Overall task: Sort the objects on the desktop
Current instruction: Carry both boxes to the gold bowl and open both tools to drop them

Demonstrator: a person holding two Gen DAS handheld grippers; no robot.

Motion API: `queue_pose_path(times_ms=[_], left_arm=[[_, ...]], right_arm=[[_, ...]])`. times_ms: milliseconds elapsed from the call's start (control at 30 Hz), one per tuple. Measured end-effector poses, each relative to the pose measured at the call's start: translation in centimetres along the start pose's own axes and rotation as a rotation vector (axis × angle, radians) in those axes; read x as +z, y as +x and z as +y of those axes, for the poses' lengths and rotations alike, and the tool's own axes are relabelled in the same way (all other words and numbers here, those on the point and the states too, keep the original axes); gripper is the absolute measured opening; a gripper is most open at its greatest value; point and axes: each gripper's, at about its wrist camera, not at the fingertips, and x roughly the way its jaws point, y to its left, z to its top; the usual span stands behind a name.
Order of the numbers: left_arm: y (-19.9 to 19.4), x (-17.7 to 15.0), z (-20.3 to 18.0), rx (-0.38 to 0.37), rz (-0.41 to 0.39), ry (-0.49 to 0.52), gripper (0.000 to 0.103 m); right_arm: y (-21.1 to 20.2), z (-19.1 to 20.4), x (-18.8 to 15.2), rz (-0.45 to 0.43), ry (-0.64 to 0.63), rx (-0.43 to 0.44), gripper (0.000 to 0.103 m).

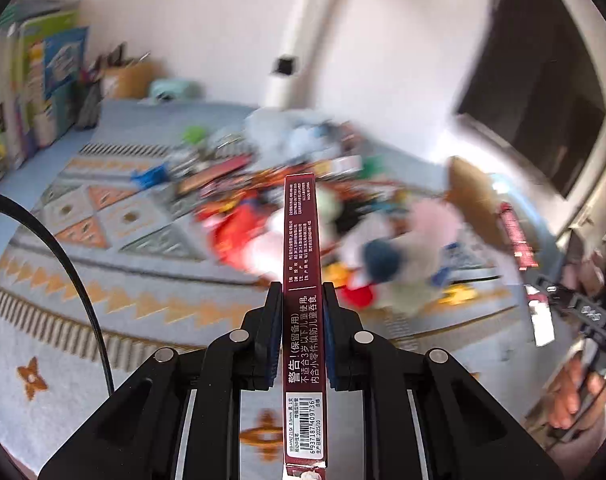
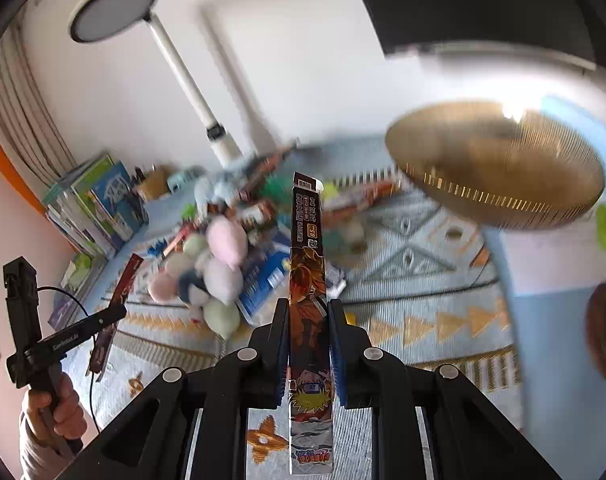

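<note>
A heap of toys (image 2: 219,264) lies on the patterned cloth (image 2: 423,280); books (image 2: 99,204) stand at its left, a woven basket (image 2: 499,164) at its right.

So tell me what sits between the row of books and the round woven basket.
In the right wrist view, a heap of plush toys and packets lies on the patterned mat between the books and the basket.

White wall (image 2: 303,60), patterned blue rug (image 1: 103,280)

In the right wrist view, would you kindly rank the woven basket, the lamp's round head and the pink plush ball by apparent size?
1. Woven basket, clearly largest, though blurred and probably nearer the camera.
2. Lamp's round head.
3. Pink plush ball, smallest.
Differing distances make true sizes unsure.
</note>
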Motion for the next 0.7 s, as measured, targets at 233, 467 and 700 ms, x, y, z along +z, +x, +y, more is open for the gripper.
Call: queue_pose_path(times_ms=[233,467,700], left_arm=[[-1.1,4.0,-7.6,-0.106,-0.078,0.114,0.014],[3.7,9.1,-16.7,-0.264,-0.067,0.196,0.015],[11.7,11.6,-23.0,-0.381,0.036,0.208,0.015]], right_arm=[[-3.8,-1.4,1.2,-0.093,0.004,-0.120,0.018],[-7.7,-8.6,6.2,-0.227,0.246,-0.302,0.018],[-5.3,-12.4,10.1,-0.201,0.299,-0.391,0.018]])
